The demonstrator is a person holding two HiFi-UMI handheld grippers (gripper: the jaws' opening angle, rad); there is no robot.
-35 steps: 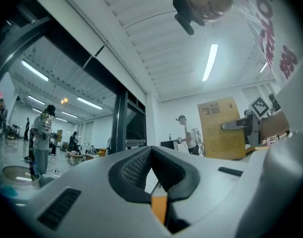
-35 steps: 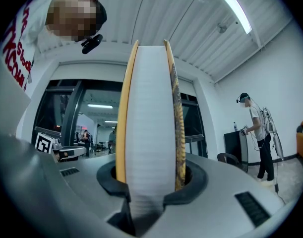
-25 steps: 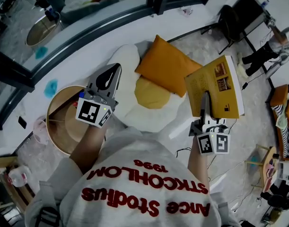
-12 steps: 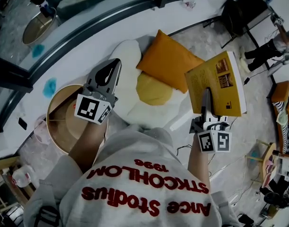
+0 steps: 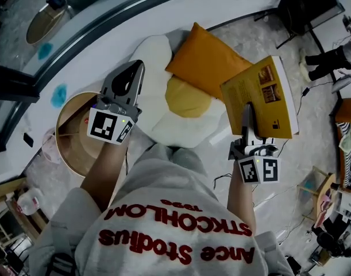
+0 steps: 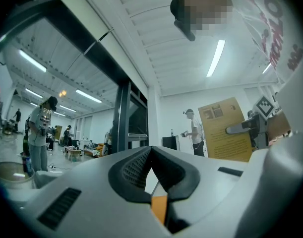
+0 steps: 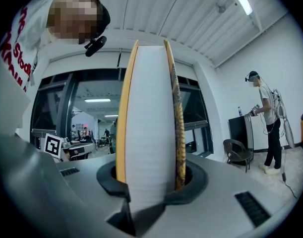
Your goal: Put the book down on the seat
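Head view. Right gripper (image 5: pixel 246 115) clenched on the near edge of the closed yellow book (image 5: pixel 260 94), its pages showing between the jaws. The book is held off the seat, at 3 o'clock of the fried-egg seat cushion (image 5: pixel 155 68). An orange pillow (image 5: pixel 207 62) lies at the cushion's 1 o'clock. Left gripper (image 5: pixel 135 69), jaws together and empty, hovers at the cushion's 9 o'clock edge.

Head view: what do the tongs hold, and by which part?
Right tongs clamp the yellow book across both covers at its near edge; left tongs empty.
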